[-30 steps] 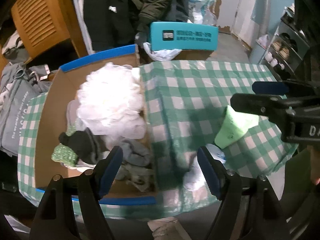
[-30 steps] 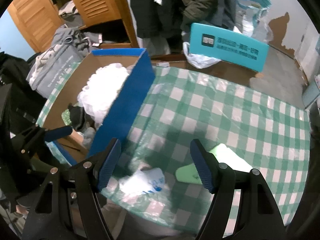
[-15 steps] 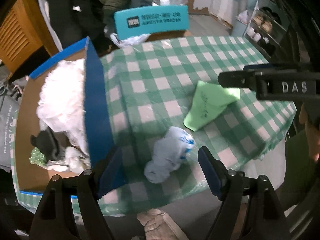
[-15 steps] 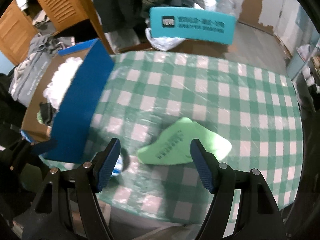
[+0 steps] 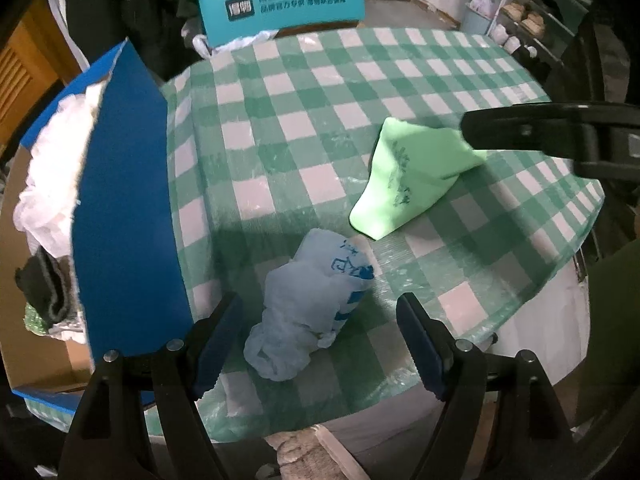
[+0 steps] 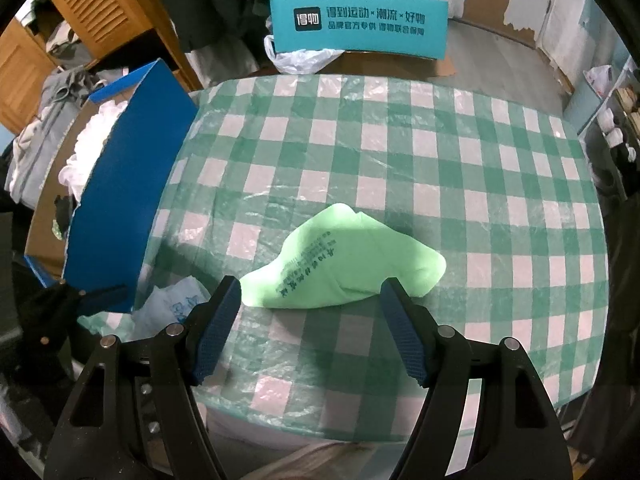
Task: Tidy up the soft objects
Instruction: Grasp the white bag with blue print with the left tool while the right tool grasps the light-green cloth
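Note:
A crumpled pale blue plastic bag (image 5: 320,276) lies near the front edge of the green checked table (image 5: 320,100). My left gripper (image 5: 318,308) hangs open just above it, one finger on each side, not touching. To its right lies a flattened light green bag (image 6: 344,264) with dark print. My right gripper (image 6: 311,286) stands open over the near edge of that bag. The green bag (image 5: 408,184) also shows in the left wrist view, with a right finger (image 5: 520,132) above it. A blue-sided cardboard box (image 5: 124,200) at the left holds white fluffy material (image 5: 56,168) and a dark item (image 5: 44,284).
The box's blue wall (image 6: 120,200) stands tall beside the blue bag (image 6: 172,304). Behind the table (image 6: 440,160) is a teal chair back (image 6: 358,24) with a white bag (image 6: 300,58) on the seat. Wooden louvred doors (image 6: 92,4) and grey clothing (image 6: 40,140) are at the left.
Both grippers have moved right, away from the box, and sunk toward the table. The left one now straddles the blue bag and the right one the green bag. Neither has changed its opening.

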Demonstrator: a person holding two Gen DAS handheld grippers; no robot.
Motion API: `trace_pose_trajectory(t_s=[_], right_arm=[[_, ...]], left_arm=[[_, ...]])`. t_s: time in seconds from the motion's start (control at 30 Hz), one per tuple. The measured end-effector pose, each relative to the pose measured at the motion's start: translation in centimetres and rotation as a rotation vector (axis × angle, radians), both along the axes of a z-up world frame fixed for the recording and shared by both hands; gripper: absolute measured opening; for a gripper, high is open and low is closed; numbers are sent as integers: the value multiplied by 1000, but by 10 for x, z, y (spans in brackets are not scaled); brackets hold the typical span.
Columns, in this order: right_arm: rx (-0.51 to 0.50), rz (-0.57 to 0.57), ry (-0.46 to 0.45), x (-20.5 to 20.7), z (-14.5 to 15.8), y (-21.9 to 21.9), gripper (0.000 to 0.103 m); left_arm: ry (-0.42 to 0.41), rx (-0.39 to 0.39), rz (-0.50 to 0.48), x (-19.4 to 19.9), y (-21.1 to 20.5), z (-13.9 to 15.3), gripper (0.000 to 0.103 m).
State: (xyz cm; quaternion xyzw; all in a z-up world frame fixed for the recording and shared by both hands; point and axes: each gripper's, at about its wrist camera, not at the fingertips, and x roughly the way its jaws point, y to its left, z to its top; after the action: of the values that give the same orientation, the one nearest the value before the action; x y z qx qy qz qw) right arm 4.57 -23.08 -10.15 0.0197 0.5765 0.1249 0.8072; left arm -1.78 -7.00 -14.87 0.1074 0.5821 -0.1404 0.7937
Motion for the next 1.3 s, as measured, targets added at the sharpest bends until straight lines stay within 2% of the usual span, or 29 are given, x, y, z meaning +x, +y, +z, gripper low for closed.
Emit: trace_pose_trajectory(t_s=[0.33, 0.4, 0.47, 0.57, 0.63, 0.97, 1.2, 1.3], right_arm=[[5, 7, 20, 5, -9, 4, 73], [5, 2, 25, 7, -12, 3, 73], [5, -6, 33, 8, -14, 1, 73], [6, -9, 39, 10, -17, 0, 73], [6, -10, 44, 11, -20, 0, 73], [-3, -26, 72, 24, -43, -4, 73], [17, -28, 84, 35, -60, 1, 75], [-12, -23, 84, 40, -68, 4, 75]], left_arm=[[42, 28, -10, 9, -5, -25, 80], [43, 27, -12, 10, -5, -27, 77], [58, 24, -11, 12, -6, -31, 60], [60, 32, -23, 14, -8, -34, 49], [67, 32, -38, 15, -12, -35, 47], [45, 33, -11, 37, -24, -34, 45], [38, 29, 23, 52, -17, -32, 45], [41, 23, 39, 58, -14, -33, 45]])
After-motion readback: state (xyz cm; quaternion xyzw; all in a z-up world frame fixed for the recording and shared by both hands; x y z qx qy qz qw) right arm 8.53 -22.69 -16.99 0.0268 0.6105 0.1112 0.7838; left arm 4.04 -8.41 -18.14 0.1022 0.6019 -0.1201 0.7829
